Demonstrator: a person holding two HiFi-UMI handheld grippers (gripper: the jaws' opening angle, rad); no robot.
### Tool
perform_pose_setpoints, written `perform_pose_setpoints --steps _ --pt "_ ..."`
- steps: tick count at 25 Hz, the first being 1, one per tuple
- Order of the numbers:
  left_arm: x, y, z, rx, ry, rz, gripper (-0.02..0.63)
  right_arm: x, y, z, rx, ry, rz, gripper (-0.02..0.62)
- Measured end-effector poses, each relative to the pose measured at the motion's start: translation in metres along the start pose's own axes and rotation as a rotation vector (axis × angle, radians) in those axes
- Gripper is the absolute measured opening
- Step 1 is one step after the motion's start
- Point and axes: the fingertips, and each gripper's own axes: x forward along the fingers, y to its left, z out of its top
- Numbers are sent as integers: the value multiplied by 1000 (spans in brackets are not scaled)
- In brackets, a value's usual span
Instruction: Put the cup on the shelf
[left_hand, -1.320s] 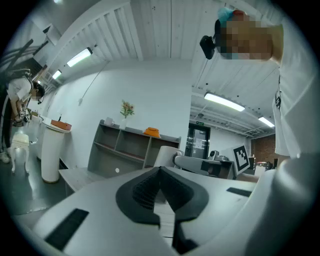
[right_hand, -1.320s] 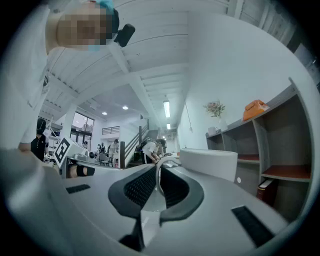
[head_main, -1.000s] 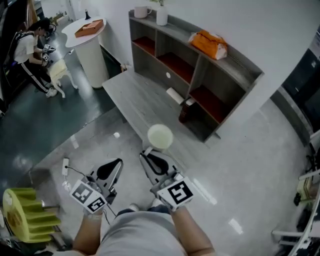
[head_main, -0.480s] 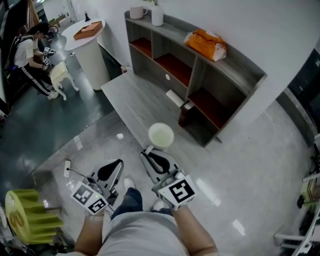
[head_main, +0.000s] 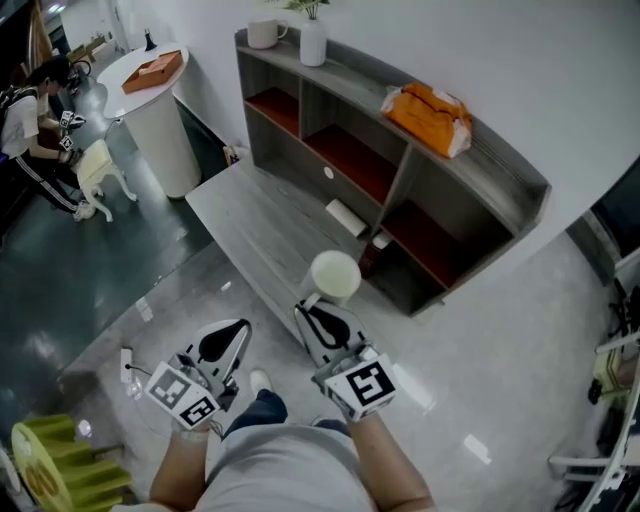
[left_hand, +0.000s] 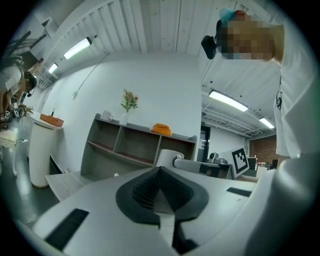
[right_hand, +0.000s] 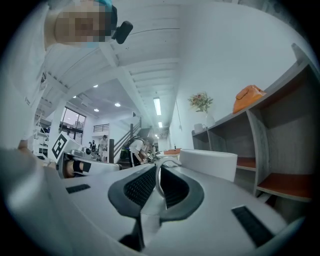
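Closest to the camera, over the glossy floor (head_main: 500, 330), the left gripper (head_main: 228, 340) points level with its jaws pressed together and nothing between them. Just beside it, the right gripper (head_main: 320, 312) is pinched narrow on the thin handle of the white cup (head_main: 335, 275). The cup hangs upright in the air just past the jaw tips, mouth up, at the near end of a low grey table (head_main: 250, 215). A small white roll (head_main: 346, 216) lies on that table, and a small dark container (head_main: 368, 255) stands between it and the shelf (head_main: 497, 165) behind. On the shelf's top sit an orange bag (head_main: 430, 115), a white vase (head_main: 313, 42) and a white mug (head_main: 262, 33). Farther left, a round white table (head_main: 150, 110) carries an orange box (head_main: 152, 70), and a person (head_main: 25, 110) sits beyond it.
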Motion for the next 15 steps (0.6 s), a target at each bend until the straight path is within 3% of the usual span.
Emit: perform_pose_setpoints --steps 9,15 --pt "15 93 24 10 28 -109 16 81 -42 -1 -33 4 -168 37" --pt "21 122 38 1 39 -181 16 119 -72 2 -84 16 -275 37"
